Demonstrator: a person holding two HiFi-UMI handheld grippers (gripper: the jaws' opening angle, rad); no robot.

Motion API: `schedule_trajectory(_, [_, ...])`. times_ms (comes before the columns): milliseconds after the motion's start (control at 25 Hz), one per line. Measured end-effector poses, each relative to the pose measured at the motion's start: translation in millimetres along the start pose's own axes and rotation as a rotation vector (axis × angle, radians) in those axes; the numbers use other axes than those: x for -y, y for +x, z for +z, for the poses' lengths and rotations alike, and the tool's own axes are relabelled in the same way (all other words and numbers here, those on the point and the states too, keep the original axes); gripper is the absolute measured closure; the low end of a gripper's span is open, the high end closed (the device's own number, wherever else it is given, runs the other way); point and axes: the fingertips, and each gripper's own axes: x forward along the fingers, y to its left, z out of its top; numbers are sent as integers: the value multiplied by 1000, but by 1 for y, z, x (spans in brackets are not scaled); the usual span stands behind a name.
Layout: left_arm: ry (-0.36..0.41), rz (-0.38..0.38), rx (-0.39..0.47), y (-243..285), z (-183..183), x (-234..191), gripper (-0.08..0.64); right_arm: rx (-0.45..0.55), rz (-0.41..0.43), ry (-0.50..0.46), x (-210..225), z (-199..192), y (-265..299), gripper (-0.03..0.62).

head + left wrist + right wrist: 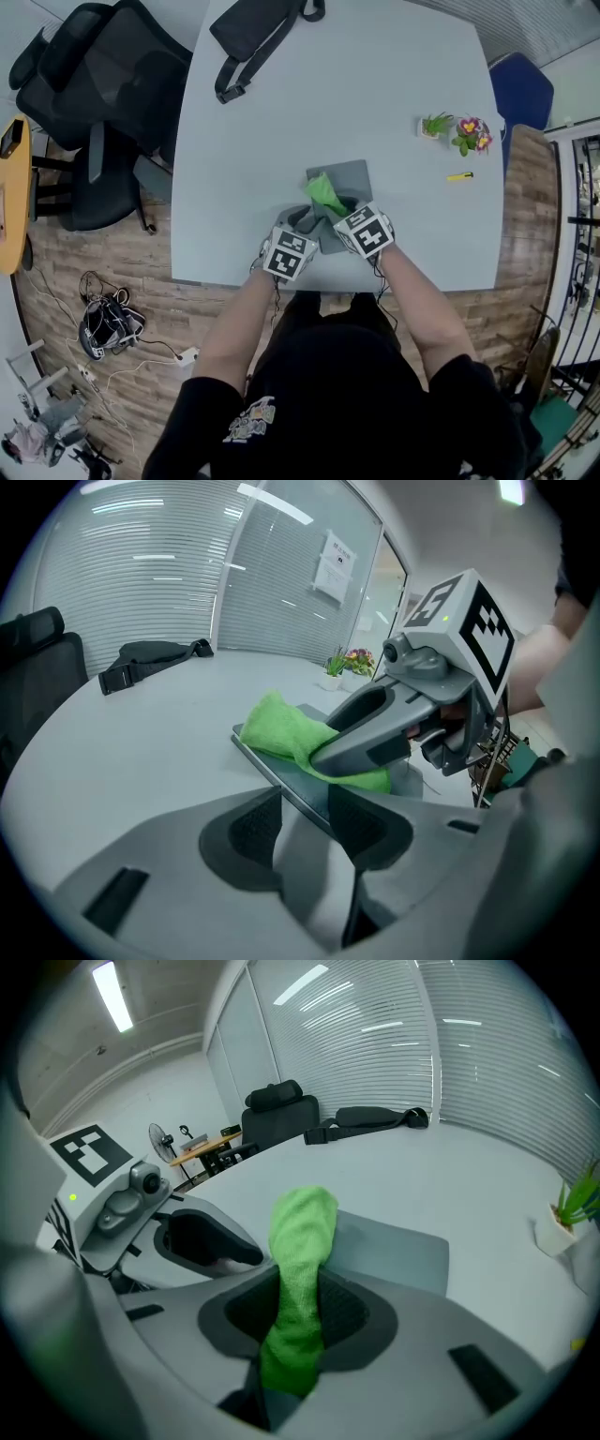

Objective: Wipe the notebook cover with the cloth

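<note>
A grey notebook [345, 176] lies flat on the pale table [394, 75], close to the near edge. Its near left corner [295, 780] sits between the jaws of my left gripper [305, 822], which grips it there [302, 221]. My right gripper [298, 1312] is shut on a bright green cloth [302, 1232]. The cloth sticks out past the jaws and rests on the notebook cover [394, 1251]. In the head view the cloth [325, 192] lies on the cover's left half, just ahead of the right gripper [339, 210]. The two grippers are side by side, almost touching.
A black bag with a strap [253, 37] lies at the table's far side. Two small potted plants [436, 125] [472, 134] and a yellow pen-like thing [459, 175] are to the right. Black office chairs [94, 94] stand left of the table.
</note>
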Motion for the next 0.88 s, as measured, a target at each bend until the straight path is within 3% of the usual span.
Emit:
schedule_trajectory(320, [1, 0, -1, -1, -1, -1, 402, -3, 1, 32, -21, -26, -15, 480])
schedule_trajectory(880, [-12, -9, -13, 0, -2, -2, 402, 6, 28, 189, -53, -65, -34, 482])
